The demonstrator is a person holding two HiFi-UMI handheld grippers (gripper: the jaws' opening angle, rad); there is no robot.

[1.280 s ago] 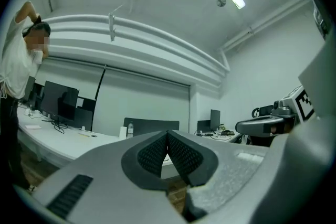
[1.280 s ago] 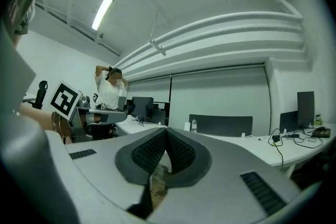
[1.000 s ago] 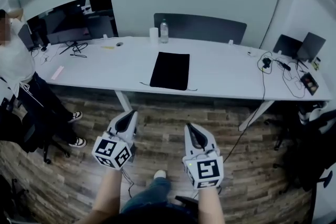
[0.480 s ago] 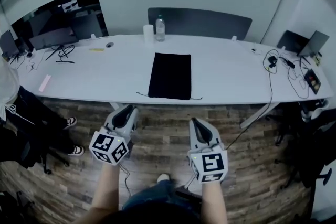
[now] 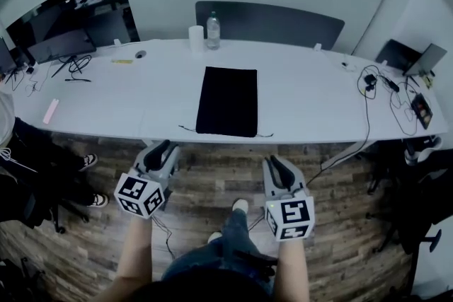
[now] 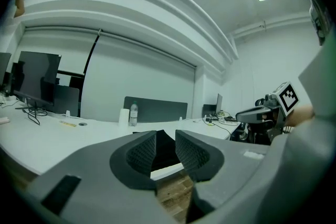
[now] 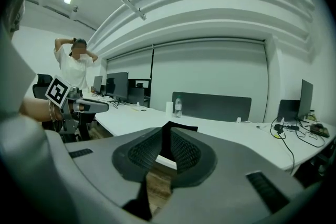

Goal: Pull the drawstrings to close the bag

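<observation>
bag (image 5: 227, 101) flat, cords toward the grippers

it lies on the table (image 5: 318, 102), near edge ungathered, with left drawstring end (image 5: 185, 129) and right drawstring end (image 5: 265, 135) trailing outward, likely one per tool. left gripper (image 5: 163, 148) and right gripper (image 5: 273, 162) hang short of the table, both empty. the left's jaws have just been opening to a moderate gap, the right's to a slit.

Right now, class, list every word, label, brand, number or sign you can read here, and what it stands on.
No text can be read.
The black-and-white square markers on the left tool and right tool: patterns, not letters.
Any label on the clear plastic bottle on the long white desk: too small to read.
</observation>
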